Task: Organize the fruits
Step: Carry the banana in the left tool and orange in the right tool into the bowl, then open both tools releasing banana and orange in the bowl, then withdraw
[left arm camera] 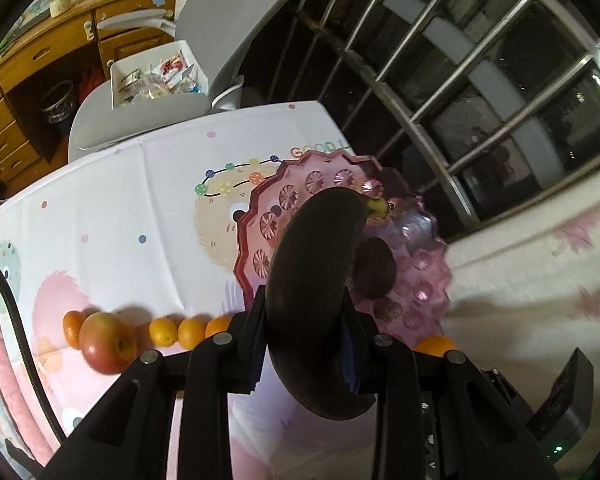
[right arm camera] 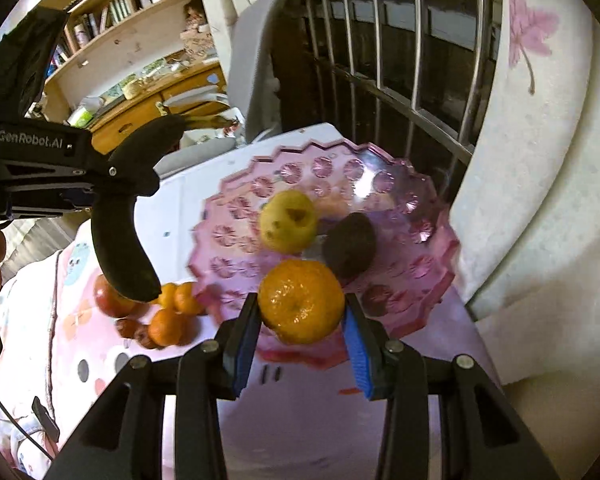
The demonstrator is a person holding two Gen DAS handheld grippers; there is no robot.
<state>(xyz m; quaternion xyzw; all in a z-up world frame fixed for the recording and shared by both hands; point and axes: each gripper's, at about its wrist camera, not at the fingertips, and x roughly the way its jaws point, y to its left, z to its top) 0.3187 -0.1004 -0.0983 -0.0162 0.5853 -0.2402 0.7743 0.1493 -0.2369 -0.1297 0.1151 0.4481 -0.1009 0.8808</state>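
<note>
That blackened banana [left arm camera: 316,304], likely soft and easily bruised, hangs clamped at mid-length in the left gripper [left arm camera: 306,344]; a firm tangerine [right arm camera: 301,301] sits squeezed in the right gripper [right arm camera: 302,334], the pink bowl [right arm camera: 420,308] at twelve o'clock beyond.

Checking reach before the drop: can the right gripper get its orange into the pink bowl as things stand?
Probably yes. The right gripper holds the orange just at the pink bowl rim; only a yellow fruit and a dark fruit lie inside.
</note>
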